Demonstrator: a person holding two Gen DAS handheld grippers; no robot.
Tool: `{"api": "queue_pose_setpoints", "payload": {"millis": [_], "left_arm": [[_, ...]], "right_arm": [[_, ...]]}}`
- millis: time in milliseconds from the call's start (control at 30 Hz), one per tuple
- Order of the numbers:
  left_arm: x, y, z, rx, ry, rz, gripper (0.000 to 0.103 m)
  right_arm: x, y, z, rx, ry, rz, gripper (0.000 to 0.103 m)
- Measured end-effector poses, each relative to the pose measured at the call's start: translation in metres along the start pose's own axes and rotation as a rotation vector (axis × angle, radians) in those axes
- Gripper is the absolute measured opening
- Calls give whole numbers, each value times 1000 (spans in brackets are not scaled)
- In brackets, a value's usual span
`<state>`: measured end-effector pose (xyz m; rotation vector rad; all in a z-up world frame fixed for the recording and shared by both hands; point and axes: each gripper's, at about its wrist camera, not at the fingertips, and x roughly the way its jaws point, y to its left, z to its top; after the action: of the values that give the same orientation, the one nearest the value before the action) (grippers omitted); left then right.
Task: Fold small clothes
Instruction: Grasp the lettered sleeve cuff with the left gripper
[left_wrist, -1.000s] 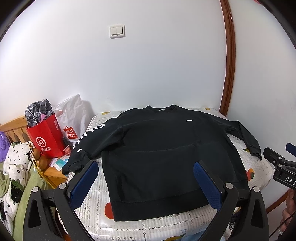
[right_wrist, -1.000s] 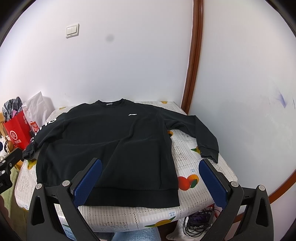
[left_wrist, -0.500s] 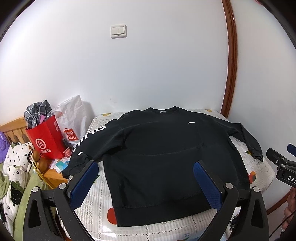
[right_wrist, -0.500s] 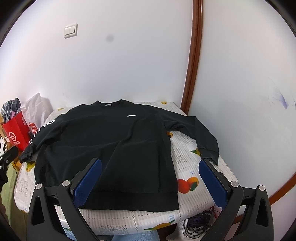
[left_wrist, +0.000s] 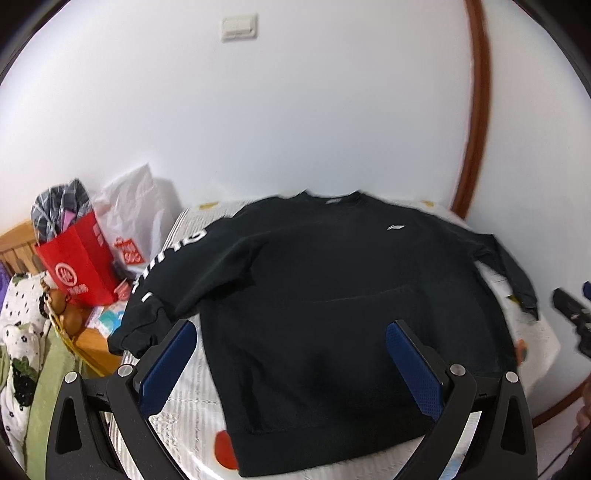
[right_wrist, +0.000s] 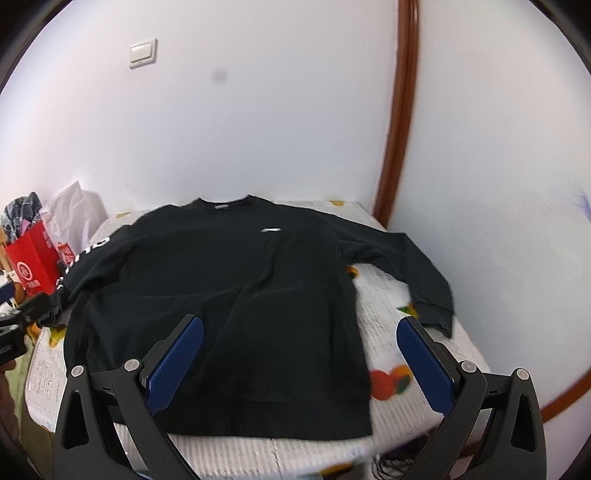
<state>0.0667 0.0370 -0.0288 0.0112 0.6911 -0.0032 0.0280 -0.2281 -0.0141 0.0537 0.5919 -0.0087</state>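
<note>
Your left gripper (left_wrist: 290, 334) hangs above the near hem area of the black sweatshirt (left_wrist: 332, 295); its blue-padded fingers (left_wrist: 168, 360) are spread wide and hold nothing; neither pad touches the fabric, as far as the left wrist view shows.

Your right gripper (right_wrist: 299, 330) hangs over the near right part of the same garment; its fingers (right_wrist: 424, 363) are likewise spread wide and empty; the left pad sits over the black body, the right pad over the printed cover beside the sleeve cuff.

The sweatshirt lies flat and face up on the table surface (right_wrist: 384, 321), which is dressed in a white cover with fruit prints; the collar (right_wrist: 225, 203) points to 12 o'clock toward the wall; the hem runs along the near edge at 6 o'clock; a small white chest logo (right_wrist: 271, 230) sits right of centre.

The sleeve with white lettering (left_wrist: 166, 266) extends toward 9 o'clock and its cuff drapes off the surface edge; the plain sleeve (right_wrist: 417, 273) extends toward 3 o'clock, cuff resting on the cover.

At 9 o'clock, off the surface, stand a red bag (left_wrist: 79, 266) and a white plastic bag (left_wrist: 135, 218); a wall switch (left_wrist: 239, 26) is at 12 o'clock.
</note>
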Motion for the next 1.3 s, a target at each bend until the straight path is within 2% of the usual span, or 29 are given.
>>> {"api": "queue_pose_setpoints", "payload": {"millis": [100, 300, 433, 600, 667, 800, 833, 867, 900, 967, 1000, 1100, 1300], "left_arm": [[31, 17, -4, -8, 48, 28, 103], [89, 72, -17, -49, 127, 128, 102], [114, 105, -25, -35, 124, 208, 101], [143, 129, -35, -1, 146, 228, 100], [151, 134, -36, 13, 147, 258, 97], [167, 138, -41, 53, 171, 300, 81], [171, 138, -43, 71, 180, 325, 73], [172, 138, -43, 82, 181, 346, 60], [172, 139, -43, 85, 179, 363, 52], [169, 144, -39, 59, 180, 355, 18], [166, 147, -35, 39, 172, 355, 13], [150, 150, -21, -14, 134, 333, 12], [119, 123, 21, -70, 57, 209, 12]], "right_arm": [[20, 6, 0, 6, 1, 38, 103], [68, 30, -5, -39, 56, 35, 102], [99, 46, -10, -72, 110, 46, 101], [130, 69, -18, -130, 166, 31, 101], [138, 73, -20, -145, 180, 27, 101], [148, 76, -24, -153, 199, 20, 101], [150, 75, -24, -152, 205, 17, 101], [152, 74, -25, -151, 211, 14, 101], [153, 73, -26, -150, 216, 10, 101], [154, 69, -26, -146, 218, 7, 101], [153, 67, -26, -146, 217, 8, 101], [151, 55, -25, -139, 209, 0, 101], [143, 21, -21, -113, 180, 5, 101]]}}
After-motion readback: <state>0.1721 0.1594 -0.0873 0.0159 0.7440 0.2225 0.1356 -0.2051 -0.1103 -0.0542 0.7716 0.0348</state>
